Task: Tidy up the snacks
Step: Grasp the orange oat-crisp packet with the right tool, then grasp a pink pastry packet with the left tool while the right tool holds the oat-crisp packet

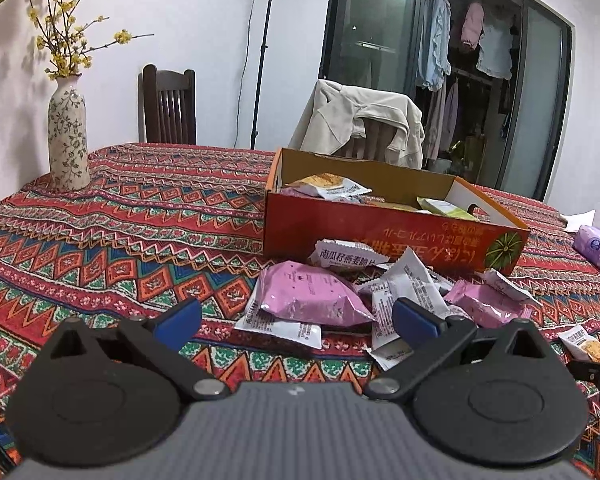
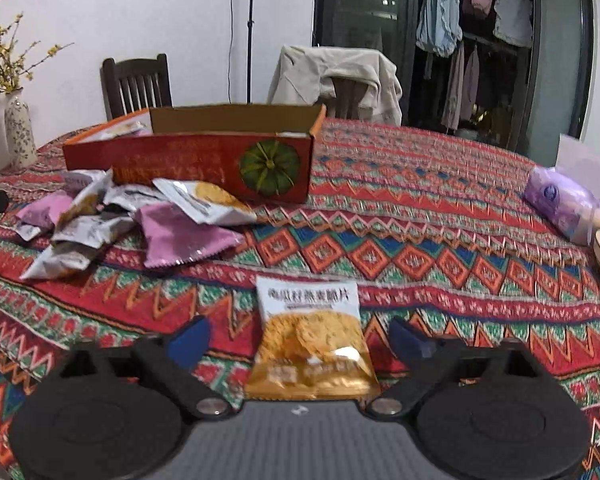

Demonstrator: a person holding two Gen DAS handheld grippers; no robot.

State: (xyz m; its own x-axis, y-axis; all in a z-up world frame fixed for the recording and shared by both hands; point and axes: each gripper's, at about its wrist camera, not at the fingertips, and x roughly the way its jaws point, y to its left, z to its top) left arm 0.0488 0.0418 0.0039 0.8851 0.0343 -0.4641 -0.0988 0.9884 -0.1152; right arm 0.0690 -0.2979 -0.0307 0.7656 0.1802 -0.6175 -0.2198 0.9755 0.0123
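Counter [image 1: 120, 216], patterned cloth. Left gripper [image 1: 296, 316]: jaws spread, empty, facing pile of snack packets [image 1: 340, 300] lying before the red box [image 1: 380, 228]. Right gripper [image 2: 300, 340]: jaws spread, orange snack packet [image 2: 310, 344] lying flat between them, ungripped.

Red box [image 2: 172, 160], pink packets [image 1: 312, 296], red zigzag-patterned tablecloth [image 1: 132, 216]

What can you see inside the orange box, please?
Inside the box: a white-and-orange packet on a pink one, and a pale green packet. The near wall hides whatever lies lower.
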